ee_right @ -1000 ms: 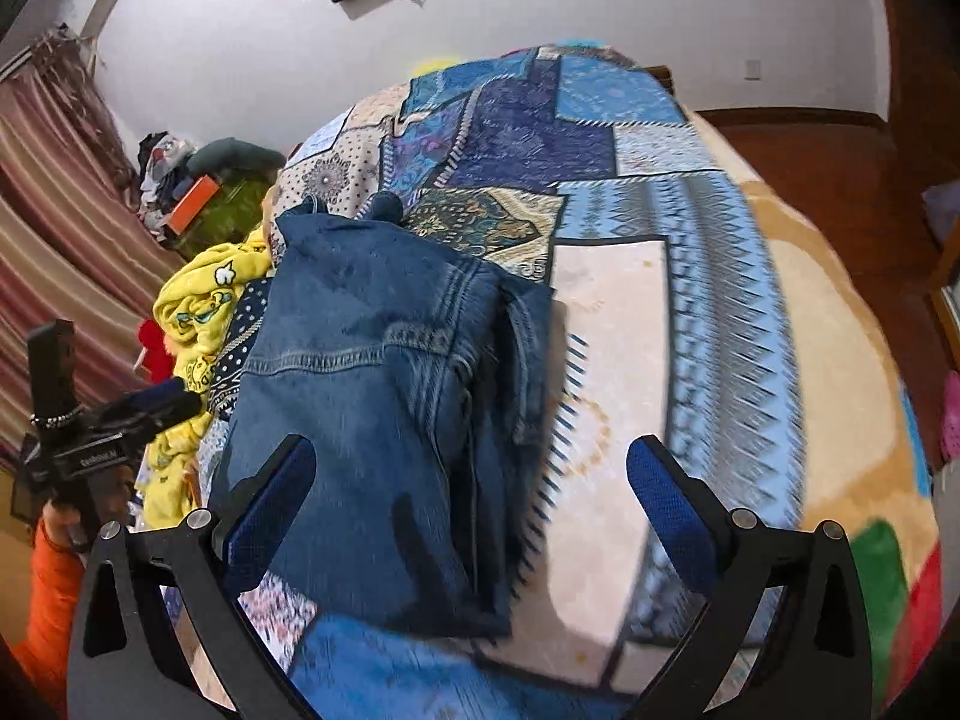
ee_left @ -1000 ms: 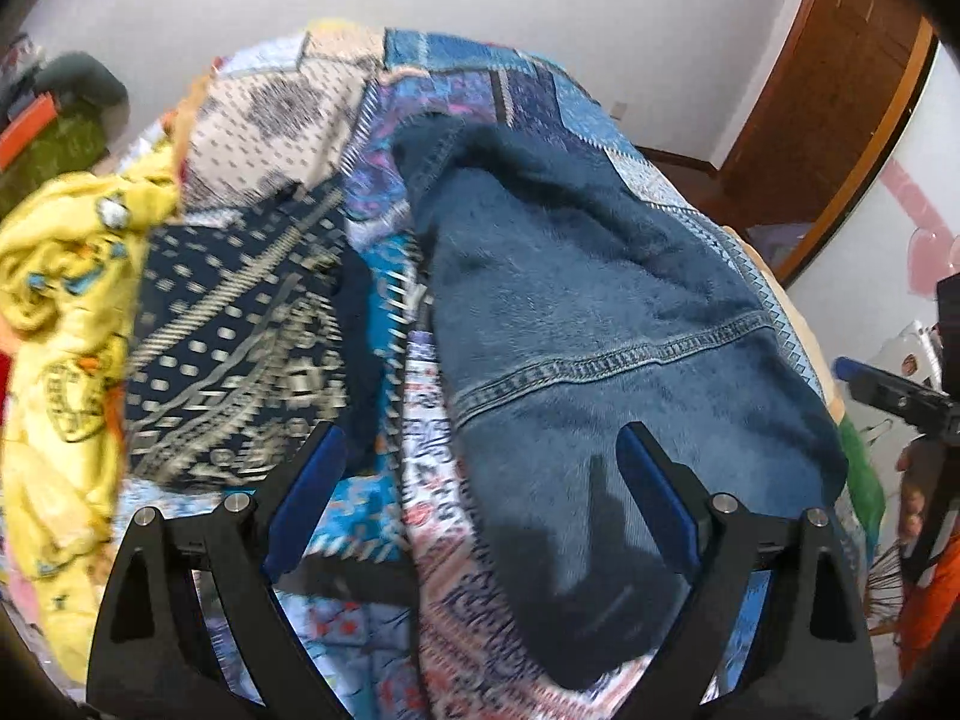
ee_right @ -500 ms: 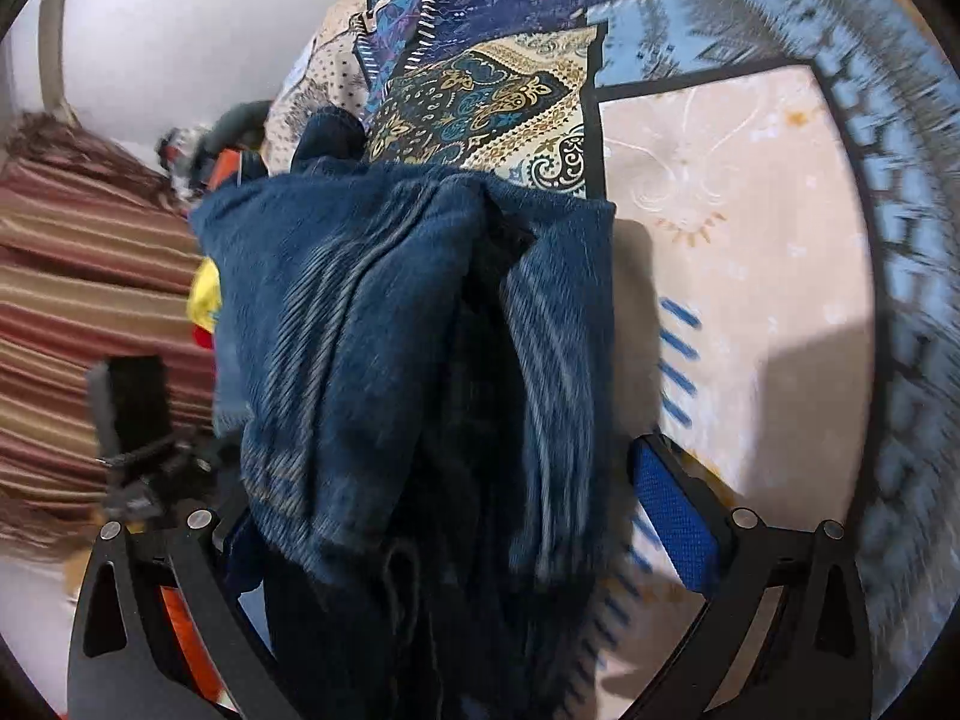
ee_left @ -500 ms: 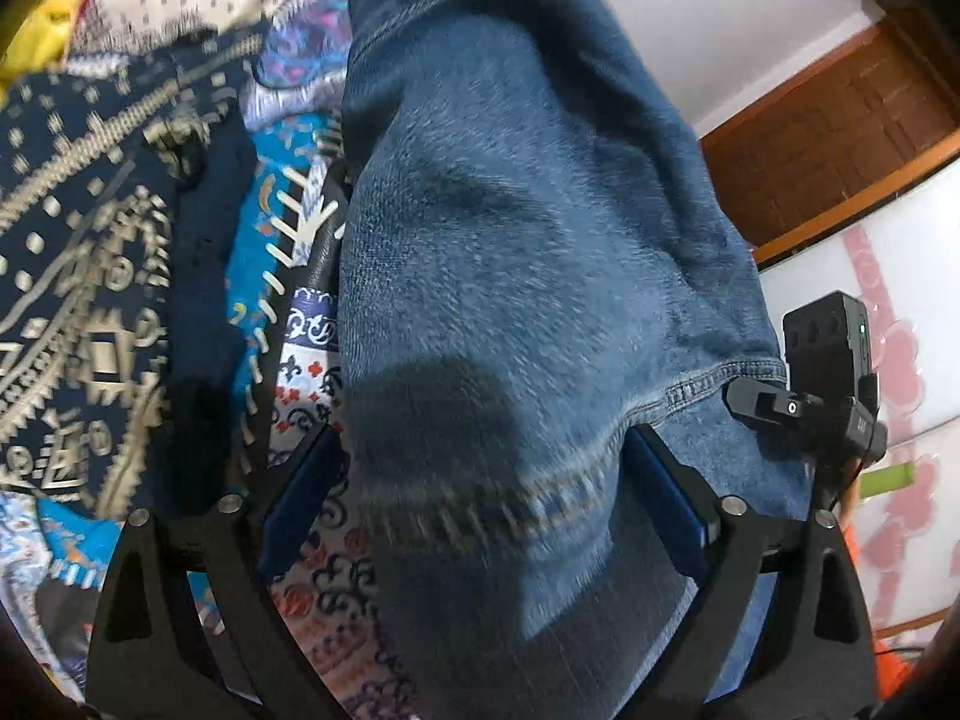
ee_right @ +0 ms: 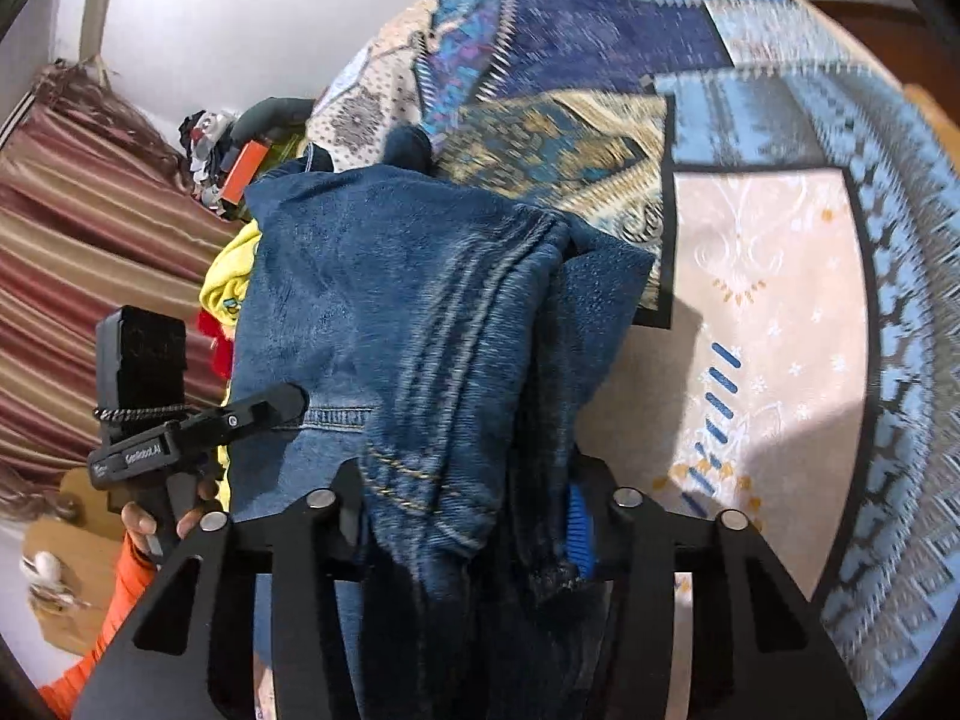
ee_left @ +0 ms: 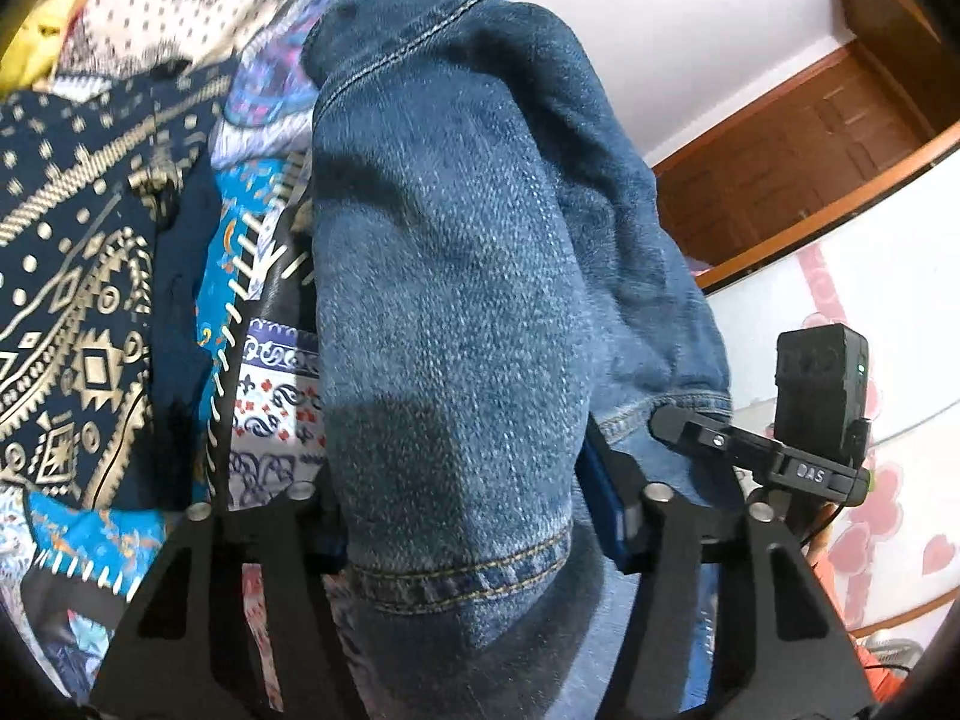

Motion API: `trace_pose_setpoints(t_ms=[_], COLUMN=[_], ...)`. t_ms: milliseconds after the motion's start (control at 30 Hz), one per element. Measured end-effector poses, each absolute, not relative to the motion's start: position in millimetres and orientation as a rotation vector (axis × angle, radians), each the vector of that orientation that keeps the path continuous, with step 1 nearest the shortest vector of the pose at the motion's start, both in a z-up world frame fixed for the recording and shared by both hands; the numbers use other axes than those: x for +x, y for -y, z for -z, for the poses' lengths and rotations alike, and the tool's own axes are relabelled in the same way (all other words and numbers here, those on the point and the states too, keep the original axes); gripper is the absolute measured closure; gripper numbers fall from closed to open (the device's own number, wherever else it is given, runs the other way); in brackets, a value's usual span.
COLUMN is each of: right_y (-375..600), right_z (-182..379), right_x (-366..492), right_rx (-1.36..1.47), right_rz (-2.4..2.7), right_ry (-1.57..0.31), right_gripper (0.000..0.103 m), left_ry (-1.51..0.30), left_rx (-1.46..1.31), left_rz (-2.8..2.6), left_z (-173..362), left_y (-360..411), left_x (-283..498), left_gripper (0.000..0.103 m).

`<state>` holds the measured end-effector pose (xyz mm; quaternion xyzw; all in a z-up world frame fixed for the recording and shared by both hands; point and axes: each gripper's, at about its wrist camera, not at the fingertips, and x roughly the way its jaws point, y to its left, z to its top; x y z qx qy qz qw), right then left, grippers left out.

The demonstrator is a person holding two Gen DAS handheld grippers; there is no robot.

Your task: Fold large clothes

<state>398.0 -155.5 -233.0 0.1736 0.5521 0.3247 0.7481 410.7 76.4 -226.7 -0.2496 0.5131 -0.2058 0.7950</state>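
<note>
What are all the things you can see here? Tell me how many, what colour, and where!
Denim garment: one, blue, bunched on the bed, pinched by both tongs.
Patchwork bedspread: one, blue, purple and cream, under everything.
Patterned cloth: one, navy with gold print, left of the denim.
Yellow garment: one, yellow, behind the denim by the bed's edge.
Curtain: one, red-brown striped, far left.
Door: one, brown wood, far right.
Left tongs: one, black with blue pads, closed on denim.
Right tongs: one, same colours, closed on denim.

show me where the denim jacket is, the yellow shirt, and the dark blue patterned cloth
denim jacket (ee_left: 444, 312), left wrist view, broad middle panel.
yellow shirt (ee_right: 231, 282), right wrist view, fold showing left of the denim.
dark blue patterned cloth (ee_left: 72, 276), left wrist view, gold-printed area.
</note>
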Motion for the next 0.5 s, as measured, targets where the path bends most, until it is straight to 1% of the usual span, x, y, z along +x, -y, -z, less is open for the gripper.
trace_pose_setpoints(t_ms=[100,200,500], right_y=[147,137,65], right_z=[211,190,124], right_x=[385,374,348], right_rx=[0.357,0.309,0.237], right_rz=[-0.690,-0.701,-0.800], right_ry=[-1.185,-1.140,-0.984], right_gripper=[0.064,0.066,0.066], left_ry=[-1.057,-1.003,-0.792], left_rx=[-0.494,-0.487,-0.501], left_rz=[0.453,0.458,0.409], left_z=[202,183,113], left_y=[-79,-92,-177], left_x=[393,375,334], left_gripper=[0.051,0.051,0.051])
